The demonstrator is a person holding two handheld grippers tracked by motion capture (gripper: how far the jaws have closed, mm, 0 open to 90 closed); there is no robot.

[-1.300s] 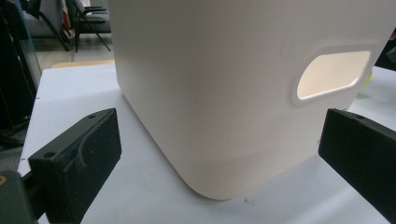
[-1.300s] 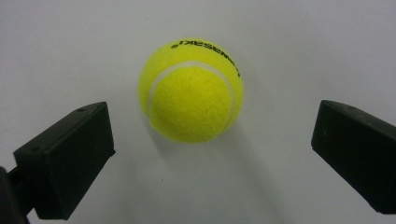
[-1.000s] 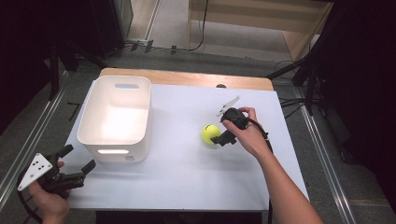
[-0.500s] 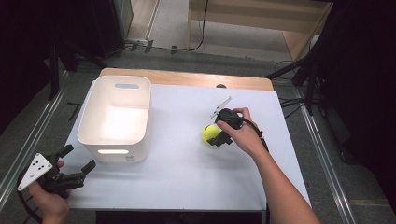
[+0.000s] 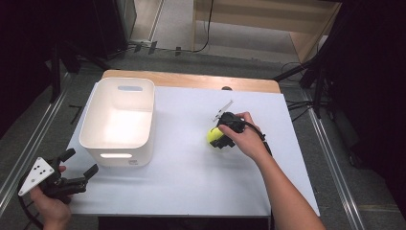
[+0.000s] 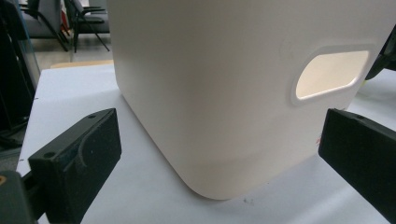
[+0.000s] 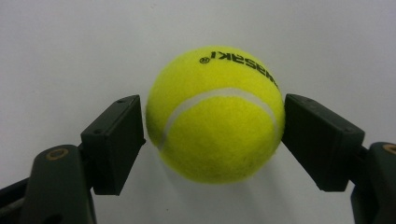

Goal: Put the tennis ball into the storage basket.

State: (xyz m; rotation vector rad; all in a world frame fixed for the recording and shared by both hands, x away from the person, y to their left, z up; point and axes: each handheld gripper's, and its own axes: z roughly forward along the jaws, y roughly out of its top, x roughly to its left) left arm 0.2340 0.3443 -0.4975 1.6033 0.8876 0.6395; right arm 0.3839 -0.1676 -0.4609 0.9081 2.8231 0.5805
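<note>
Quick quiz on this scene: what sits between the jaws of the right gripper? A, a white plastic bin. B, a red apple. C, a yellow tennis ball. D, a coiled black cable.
C: in the right gripper view the yellow tennis ball sits between the two black jaws of the right gripper, which have just been closing and now press on both its sides above the white table.

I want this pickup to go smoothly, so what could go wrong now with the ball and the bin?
1. The right hand-held gripper has just been closing on the tennis ball. Its pads touch only the ball's round sides, so it may slip out when lifted.
2. If dropped, the ball could roll across the flat white table and off.
3. The white bin has tall walls; a low carry might hit its rim.
</note>
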